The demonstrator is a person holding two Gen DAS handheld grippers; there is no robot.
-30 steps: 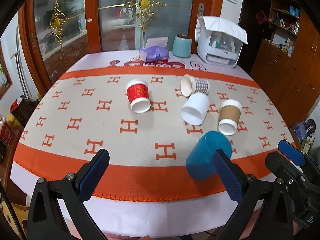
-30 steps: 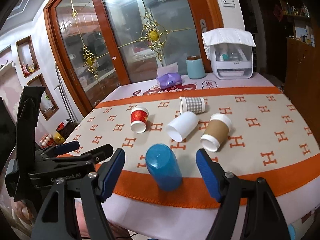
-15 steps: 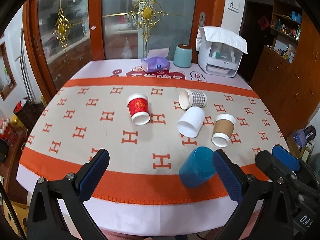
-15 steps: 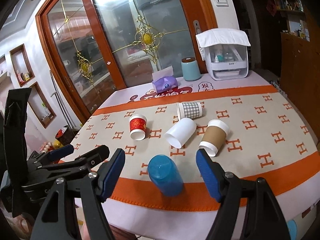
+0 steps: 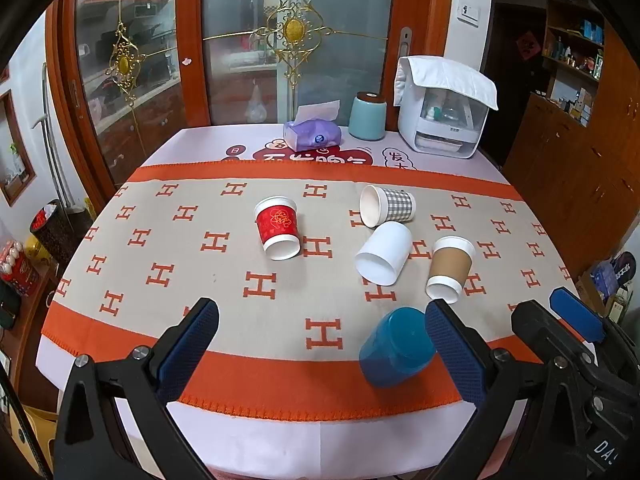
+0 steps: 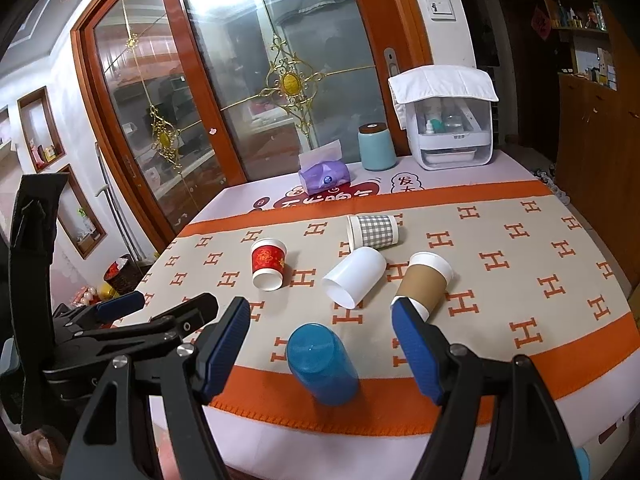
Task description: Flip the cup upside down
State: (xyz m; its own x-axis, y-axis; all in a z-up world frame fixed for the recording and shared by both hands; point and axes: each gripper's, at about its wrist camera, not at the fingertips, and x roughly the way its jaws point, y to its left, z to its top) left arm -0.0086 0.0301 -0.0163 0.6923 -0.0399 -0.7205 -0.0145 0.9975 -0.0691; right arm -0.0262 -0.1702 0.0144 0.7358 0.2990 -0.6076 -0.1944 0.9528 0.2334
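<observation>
Left hand-held gripper (image 5: pixel 320 344): jaws wide, holding nothing. Red cup (image 5: pixel 278 228), white cup (image 5: pixel 384 253) and brown cup (image 5: pixel 450 268) lie tipped, interiors not visible. Blue cup (image 6: pixel 322 364) lies at 6 o'clock on the bench (image 6: pixel 560 340). Right hand-held gripper (image 6: pixel 320 344): jaws wide, flanking it without contact.

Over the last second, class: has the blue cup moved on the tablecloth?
Cannot tell. The blue cup lies at the orange border throughout; only the cameras clearly pulled back.

Five cups (image 5: pixel 396 346), one tissue box (image 5: pixel 312 136), one canister (image 5: pixel 367 116), one appliance (image 5: pixel 442 116)
</observation>
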